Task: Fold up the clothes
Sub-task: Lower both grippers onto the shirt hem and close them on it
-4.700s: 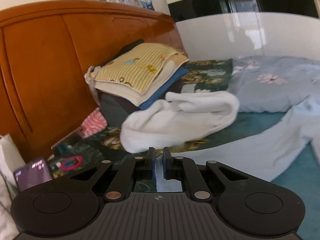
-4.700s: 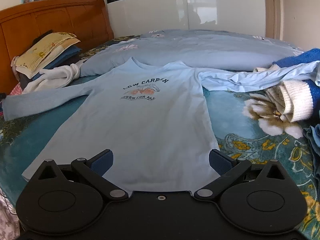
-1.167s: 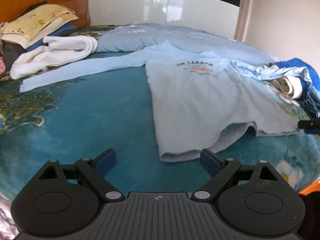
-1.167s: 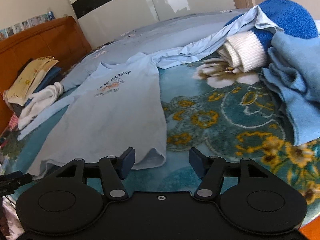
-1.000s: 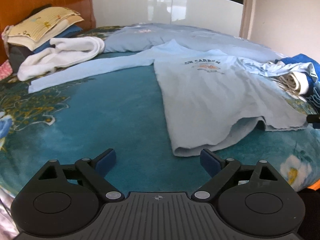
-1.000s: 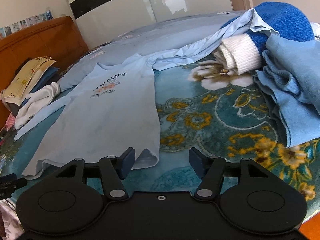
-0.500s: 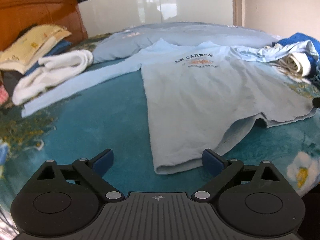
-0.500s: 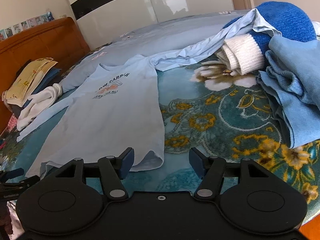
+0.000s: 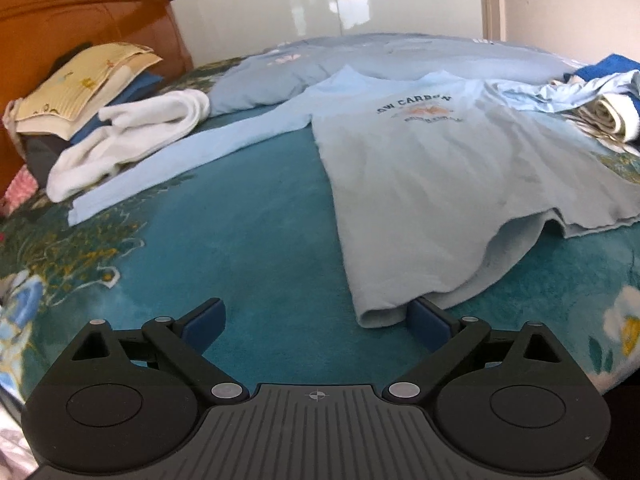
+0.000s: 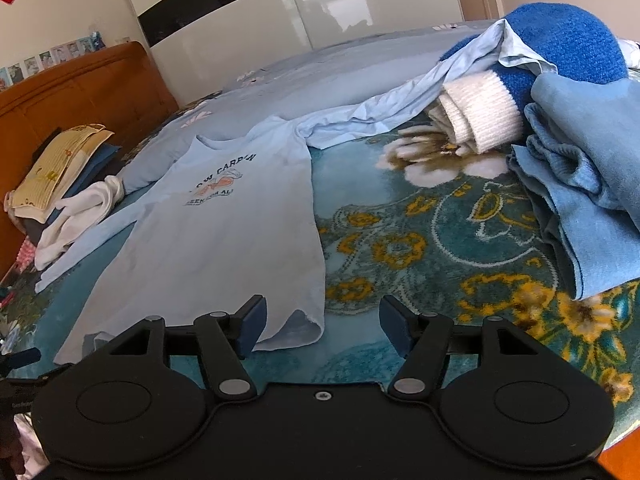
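Bed blanket point(image 9: 248, 240), teal, floral. Light-blue long-sleeved shirt point(image 9: 432, 184) lay flat upon it, print up. Left gripper point(image 9: 316, 320) at the shirt's near hem corner, jaws spread, having just widened, unpinched. Right gripper point(image 10: 320, 324) at the shirt's opposite hem corner, jaws spread, empty.

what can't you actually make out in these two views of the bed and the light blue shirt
- Light blue shirt: the far sleeve's end runs into the blue pile, both views.
- Chest print: small lines under the top row too small and blurred, left wrist view.
- Hem corner beside the right gripper: its finger covers part of it.
- Folded stack by the headboard: lower layers dark, hidden beneath the yellow piece.
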The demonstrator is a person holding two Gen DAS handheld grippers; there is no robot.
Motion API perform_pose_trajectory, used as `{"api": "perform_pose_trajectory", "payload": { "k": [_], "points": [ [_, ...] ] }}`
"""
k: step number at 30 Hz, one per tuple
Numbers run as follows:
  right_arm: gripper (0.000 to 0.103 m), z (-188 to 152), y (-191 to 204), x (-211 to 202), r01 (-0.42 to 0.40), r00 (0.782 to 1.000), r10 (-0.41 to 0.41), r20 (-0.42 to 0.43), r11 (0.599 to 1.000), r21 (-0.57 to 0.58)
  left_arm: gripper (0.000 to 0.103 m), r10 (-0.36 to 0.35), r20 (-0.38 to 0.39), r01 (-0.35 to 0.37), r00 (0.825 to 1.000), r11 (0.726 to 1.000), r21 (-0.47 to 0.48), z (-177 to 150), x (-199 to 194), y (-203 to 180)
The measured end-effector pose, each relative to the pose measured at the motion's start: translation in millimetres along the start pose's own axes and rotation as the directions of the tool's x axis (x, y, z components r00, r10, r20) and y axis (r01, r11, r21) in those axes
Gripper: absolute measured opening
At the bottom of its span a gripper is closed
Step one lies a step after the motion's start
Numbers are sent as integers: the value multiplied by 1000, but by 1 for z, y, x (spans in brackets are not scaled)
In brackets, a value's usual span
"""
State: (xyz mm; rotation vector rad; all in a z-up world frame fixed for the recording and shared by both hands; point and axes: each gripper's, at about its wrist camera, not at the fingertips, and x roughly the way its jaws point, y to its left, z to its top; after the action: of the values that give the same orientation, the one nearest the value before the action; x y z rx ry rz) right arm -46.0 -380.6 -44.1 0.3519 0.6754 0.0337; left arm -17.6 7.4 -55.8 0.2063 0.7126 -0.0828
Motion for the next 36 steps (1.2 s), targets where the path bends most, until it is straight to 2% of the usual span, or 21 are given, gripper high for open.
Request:
{"api": "perform_pose_trajectory", "payload": {
  "k": [7, 9, 12, 18, 20, 23, 25, 28, 31, 36],
  "points": [
    [65, 1, 1, -1, -1, 1000, 1, 7, 1000, -1, 98, 53, 72, -51, 996, 998, -28, 2, -6, -1],
    [65, 1, 0, -2, 0, 1000, 0, 8, 1000, -2, 98, 51, 107, -47, 993, 998, -44, 3, -11, 1],
    [65, 1, -3, -3, 7, 1000, -7, 8, 1000, 2, 98, 61, 101, -57, 993, 997, -45, 5, -9, 1],
    [65, -1, -8, -3, 22, 1000, -22, -6, 1000, 12, 97, 8, 72, 3, 997, 989, -150, 0, -6, 14],
    [65, -1, -10, -3, 25, 1000, -25, -6, 1000, 17, 97, -3, 84, 19, 996, 982, -188, 1, -8, 19],
    [65, 0, -10, -3, 25, 1000, -25, -5, 999, 22, 98, 11, 92, 7, 996, 981, -194, 4, -9, 21],
    [66, -1, -9, -2, 21, 1000, -21, -6, 1000, 17, 99, -16, 111, 40, 994, 975, -219, 4, -12, 24],
    [70, -2, -7, -2, 18, 1000, -18, -7, 1000, 8, 99, -23, 83, 40, 996, 979, -198, 6, -9, 21],
    [70, -2, -7, -1, 16, 1000, -16, -7, 1000, 8, 95, -35, 57, 44, 998, 984, -172, 1, -4, 16],
    [69, -1, -8, -6, 27, 1000, -27, -1, 1000, -6, 97, -65, 64, 73, 996, 987, -144, -4, -9, 11]
  ]
}}
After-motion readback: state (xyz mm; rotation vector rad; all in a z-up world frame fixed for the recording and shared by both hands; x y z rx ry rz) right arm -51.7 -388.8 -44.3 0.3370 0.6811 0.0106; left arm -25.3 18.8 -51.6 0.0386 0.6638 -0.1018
